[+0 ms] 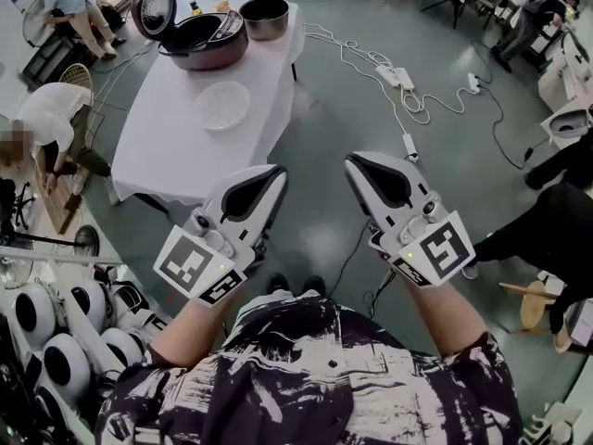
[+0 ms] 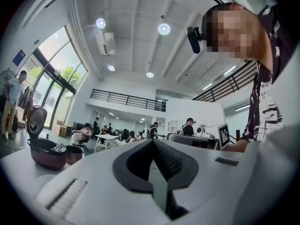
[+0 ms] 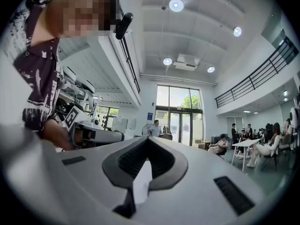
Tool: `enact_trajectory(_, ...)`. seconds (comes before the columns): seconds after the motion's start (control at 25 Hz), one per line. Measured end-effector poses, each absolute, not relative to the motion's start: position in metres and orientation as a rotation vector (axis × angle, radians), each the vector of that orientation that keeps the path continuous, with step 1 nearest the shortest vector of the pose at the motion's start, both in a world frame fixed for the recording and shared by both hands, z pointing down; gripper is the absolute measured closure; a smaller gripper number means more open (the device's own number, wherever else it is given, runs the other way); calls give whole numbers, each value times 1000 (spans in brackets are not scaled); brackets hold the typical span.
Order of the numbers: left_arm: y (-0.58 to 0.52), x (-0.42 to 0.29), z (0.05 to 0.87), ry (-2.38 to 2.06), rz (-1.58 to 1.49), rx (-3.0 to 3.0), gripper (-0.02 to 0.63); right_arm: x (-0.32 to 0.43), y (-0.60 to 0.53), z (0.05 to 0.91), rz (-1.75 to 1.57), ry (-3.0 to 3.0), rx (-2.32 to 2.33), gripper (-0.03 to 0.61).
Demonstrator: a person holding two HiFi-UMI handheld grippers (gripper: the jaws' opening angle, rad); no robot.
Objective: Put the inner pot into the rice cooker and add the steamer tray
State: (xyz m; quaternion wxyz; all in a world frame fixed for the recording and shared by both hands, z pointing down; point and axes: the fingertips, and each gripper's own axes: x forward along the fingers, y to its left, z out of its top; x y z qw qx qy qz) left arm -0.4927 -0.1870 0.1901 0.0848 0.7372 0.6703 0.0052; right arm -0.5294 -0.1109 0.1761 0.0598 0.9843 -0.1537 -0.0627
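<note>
A dark red rice cooker (image 1: pixel 199 37) stands with its lid up at the far end of a white-clothed table (image 1: pixel 176 156). Just right of it sits the metal inner pot (image 1: pixel 265 17). The white steamer tray (image 1: pixel 220 105) lies on the cloth nearer to me. Both grippers hang over the floor, well short of the table, and point roughly level. My left gripper (image 1: pixel 275 172) is shut and empty, as is my right gripper (image 1: pixel 355 162). In the left gripper view the cooker (image 2: pixel 44 149) and pot (image 2: pixel 74 153) show far off to the left of the closed tips (image 2: pixel 153 141).
White cables and a power strip (image 1: pixel 398 77) trail over the grey floor right of the table. A person (image 1: pixel 42 128) crouches at the table's left side, and others sit round the room's edge. Round white devices (image 1: pixel 56 341) crowd the floor at lower left.
</note>
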Motion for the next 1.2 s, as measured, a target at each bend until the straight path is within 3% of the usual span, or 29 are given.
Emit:
enact_trajectory(0.12, -187, -491, 192, 1994, 23, 2200, 609, -529, -108, 176, -232, -471, 2985, 589)
enact_trajectory(0.16, -187, -491, 193, 1992, 26, 2201, 609, -526, -107, 177, -246, -470, 3006, 432)
enact_trajectory(0.2, -186, -490, 195, 1990, 29, 2203, 609, -524, -104, 178, -256, -459, 3030, 161)
enact_trajectory(0.28, -182, -489, 197, 1986, 40, 2206, 609, -522, -98, 182, -269, -438, 3055, 115)
enact_trajectory(0.52, -158, -480, 202, 1964, 49, 2232, 609, -525, -88, 193, -240, -507, 3061, 60)
enact_trajectory(0.92, -122, -448, 215, 1935, 38, 2297, 609, -505, -43, 202, -211, -514, 3070, 60)
enact_trajectory(1.2, -77, -375, 233, 1942, 45, 2274, 609, -434, -2, 217, -166, -490, 3061, 60)
